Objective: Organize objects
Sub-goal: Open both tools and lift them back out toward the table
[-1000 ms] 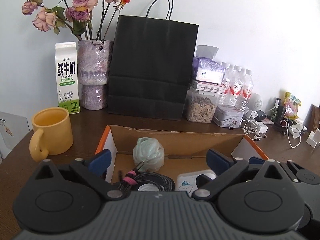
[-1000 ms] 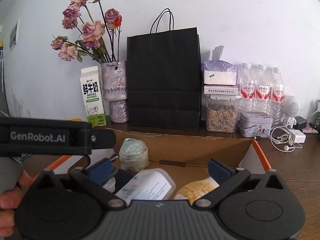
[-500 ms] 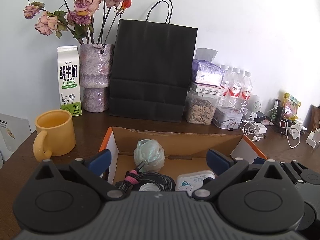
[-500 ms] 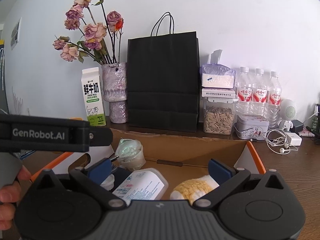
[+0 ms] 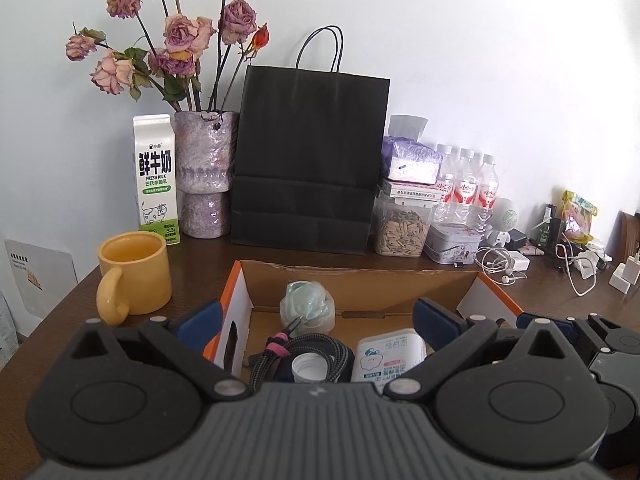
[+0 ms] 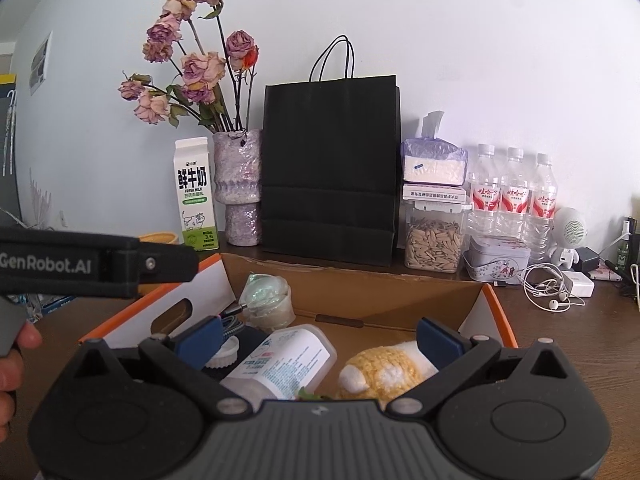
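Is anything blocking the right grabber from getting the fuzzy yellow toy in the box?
Nothing visible is. The right gripper hangs open above the cardboard box, and the yellow toy lies uncovered just below its right finger. The white bottle lies beside the toy, to its left, not over it.

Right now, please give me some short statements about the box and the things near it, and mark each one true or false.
1. Both the left gripper and the right gripper are open and hold nothing. True.
2. The yellow mug is inside the cardboard box. False: it stands on the table, outside the box.
3. A braided cable lies in the box. True.
4. The black paper bag lies flat. False: it stands upright.
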The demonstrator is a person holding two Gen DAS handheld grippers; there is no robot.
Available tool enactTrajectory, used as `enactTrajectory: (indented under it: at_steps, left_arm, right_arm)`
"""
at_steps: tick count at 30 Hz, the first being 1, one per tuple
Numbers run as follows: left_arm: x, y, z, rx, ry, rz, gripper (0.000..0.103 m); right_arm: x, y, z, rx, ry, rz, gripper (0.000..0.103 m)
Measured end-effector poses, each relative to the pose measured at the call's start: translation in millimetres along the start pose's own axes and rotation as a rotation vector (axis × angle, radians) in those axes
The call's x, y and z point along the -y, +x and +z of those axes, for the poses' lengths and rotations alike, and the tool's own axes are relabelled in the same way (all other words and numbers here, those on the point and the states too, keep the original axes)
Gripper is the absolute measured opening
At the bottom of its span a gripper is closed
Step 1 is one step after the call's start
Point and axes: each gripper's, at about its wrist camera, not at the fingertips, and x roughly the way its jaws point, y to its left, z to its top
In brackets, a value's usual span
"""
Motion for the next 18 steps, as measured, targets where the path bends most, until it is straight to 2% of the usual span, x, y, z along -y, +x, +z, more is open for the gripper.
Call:
enactTrajectory:
  at_steps: [18]
  left_arm:
    - [2.6, -66.1, -23.2, 0.029, 0.030, 0.031, 0.103]
  right_arm:
    - [-5.8, -63.3, -22.0, -0.020, -0.016, -0.001, 0.103]
